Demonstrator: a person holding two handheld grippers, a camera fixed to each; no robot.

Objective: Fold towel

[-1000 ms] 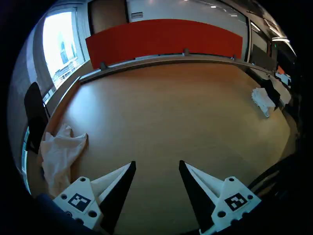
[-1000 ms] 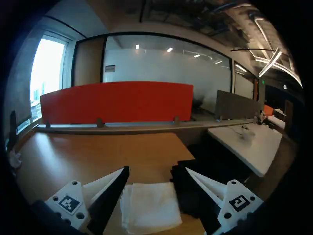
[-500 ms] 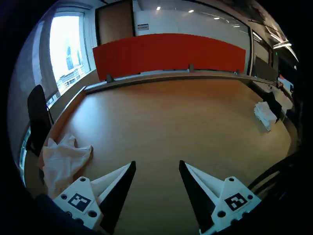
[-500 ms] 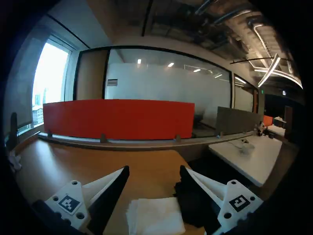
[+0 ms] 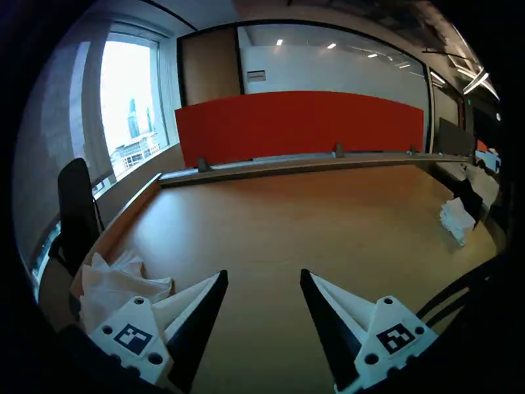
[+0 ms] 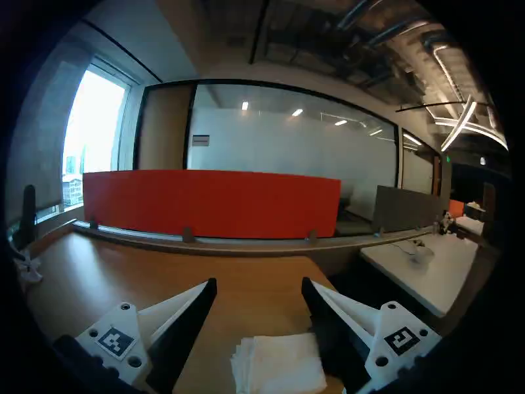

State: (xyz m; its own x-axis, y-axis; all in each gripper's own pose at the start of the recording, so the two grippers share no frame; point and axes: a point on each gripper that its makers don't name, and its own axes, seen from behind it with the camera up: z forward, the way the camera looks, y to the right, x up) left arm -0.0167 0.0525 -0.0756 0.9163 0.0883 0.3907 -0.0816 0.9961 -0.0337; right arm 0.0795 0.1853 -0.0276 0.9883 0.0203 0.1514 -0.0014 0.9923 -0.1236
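Where the room opens out behind the work, a glass wall (image 6: pixel 289 151) runs across the back and a bright window (image 5: pixel 131 125) stands on the left side. Below them the wooden counter (image 5: pixel 295 217) spreads wide, closed off at its far edge by a long red screen (image 5: pixel 302 125). In the right gripper view a white desk (image 6: pixel 433 269) stands to the counter's right, across a dark gap. A black chair (image 5: pixel 77 203) stands off the counter's left edge, under the window.

The left hand-held gripper (image 5: pixel 262 272) hovers above bare wood with its fingers spread wide, nothing between them. The right hand-held gripper (image 6: pixel 258 282) is likewise spread wide and holds nothing. It hangs over the counter's right end, with the folded towel (image 6: pixel 282 364) lying flat below the gap between its fingers, apart from both.

In the left gripper view that folded towel (image 5: pixel 456 220) is a white stack near the counter's right edge, just beside a black item (image 5: pixel 469 194). A crumpled towel (image 5: pixel 115 289) lies heaped at the counter's near left corner, seen just past the left finger.
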